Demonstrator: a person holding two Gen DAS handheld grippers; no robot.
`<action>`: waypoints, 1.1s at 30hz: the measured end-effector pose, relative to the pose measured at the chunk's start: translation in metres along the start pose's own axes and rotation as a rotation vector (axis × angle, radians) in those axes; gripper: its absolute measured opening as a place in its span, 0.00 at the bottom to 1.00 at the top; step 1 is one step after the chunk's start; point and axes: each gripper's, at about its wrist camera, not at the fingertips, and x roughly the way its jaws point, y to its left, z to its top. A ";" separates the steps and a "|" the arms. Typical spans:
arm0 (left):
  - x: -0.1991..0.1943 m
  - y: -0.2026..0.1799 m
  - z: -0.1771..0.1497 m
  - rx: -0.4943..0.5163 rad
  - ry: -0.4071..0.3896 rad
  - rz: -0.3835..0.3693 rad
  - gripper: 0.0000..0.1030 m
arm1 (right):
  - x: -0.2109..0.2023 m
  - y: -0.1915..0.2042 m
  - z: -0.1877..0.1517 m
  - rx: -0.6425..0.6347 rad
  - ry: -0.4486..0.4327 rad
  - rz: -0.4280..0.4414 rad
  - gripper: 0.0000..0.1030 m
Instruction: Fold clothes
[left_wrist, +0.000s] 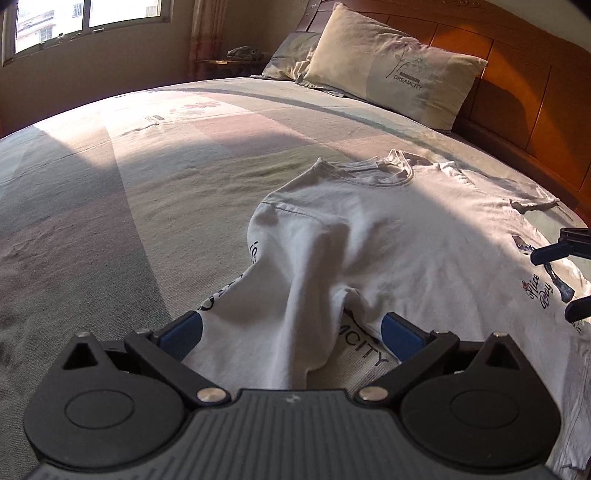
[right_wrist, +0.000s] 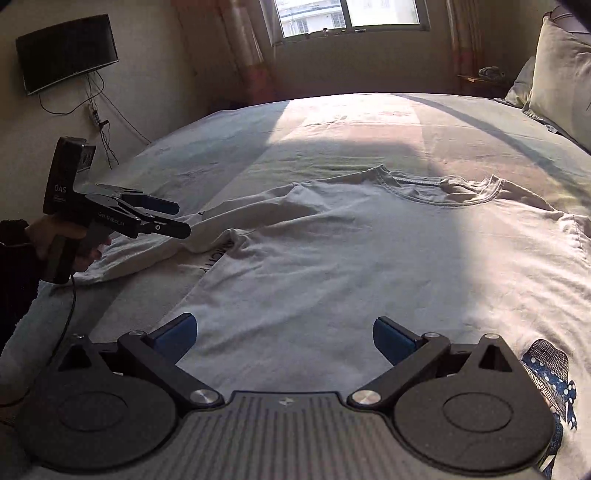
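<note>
Left claw has its blue pads spread wide in the left wrist view, with a raised ridge of the white T-shirt running up between them at the bottom centre of the frame; the pads do not visibly pinch it. From the right wrist view the same claw shows at the left edge, but there its fingers look near together over the sleeve fabric, so whether it has cloth caught cannot be settled. Right claw hangs wide and empty at the bottom of its frame, above the shirt's lower body.

The T-shirt lies mostly flat on the bed, neckline toward the upper middle of both frames, one sleeve side bunched and drawn across toward the left claw. A printed figure sits at the lower right of the right wrist view.

The step looks like a sleeve fold, early in the job. To do it well, take the ridge close to the seam, carry it low across the body, and let the right claw steady the hem so the panel does not drag.

Pillows lean on the headboard at the upper right. No basket or box is in sight.
</note>
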 end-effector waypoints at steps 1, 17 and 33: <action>0.002 0.005 0.001 -0.003 0.006 -0.014 1.00 | 0.002 0.003 0.003 -0.004 -0.010 0.005 1.00; 0.041 0.103 0.017 -0.278 0.223 -0.475 0.99 | 0.044 0.010 -0.020 0.102 0.051 0.083 1.00; 0.066 0.120 0.015 -0.425 0.264 -0.630 0.99 | 0.039 -0.014 -0.032 0.174 0.000 0.071 1.00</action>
